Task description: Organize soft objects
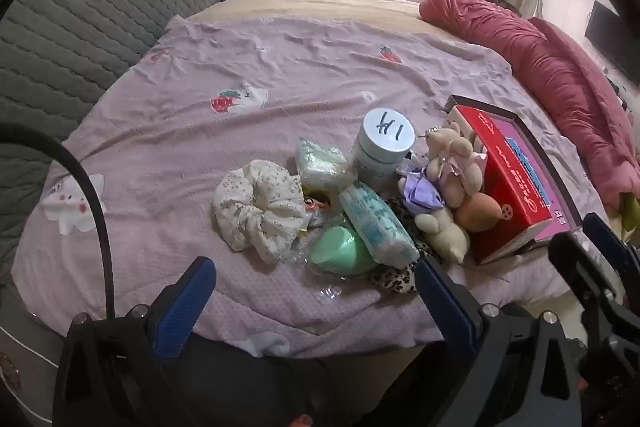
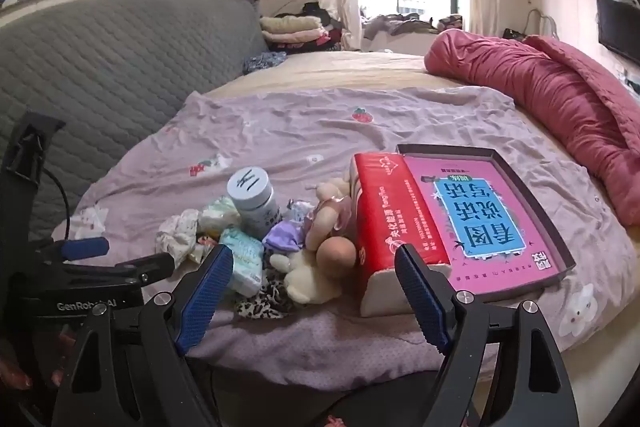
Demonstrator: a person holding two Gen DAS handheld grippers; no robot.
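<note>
A pile of small things lies on the lilac bed cover (image 1: 240, 67): a white floral scrunchie (image 1: 260, 209), a green sponge (image 1: 340, 251), a tissue pack (image 1: 376, 223), a beige plush toy (image 1: 456, 163), a cream plush (image 1: 444, 231), a leopard scrunchie (image 1: 396, 279) and a round jar (image 1: 386, 147). A red tissue box (image 2: 384, 215) leans on a pink box lid (image 2: 488, 211). My left gripper (image 1: 312, 303) is open and empty, just short of the pile. My right gripper (image 2: 312, 295) is open and empty, before the plush toys (image 2: 316, 267).
A rolled red quilt (image 2: 560, 99) lies along the right of the bed. A grey quilted headboard (image 2: 100, 75) stands at the left. Folded clothes (image 2: 292, 29) are stacked at the far end by the window. The left gripper shows at the left of the right wrist view (image 2: 80, 251).
</note>
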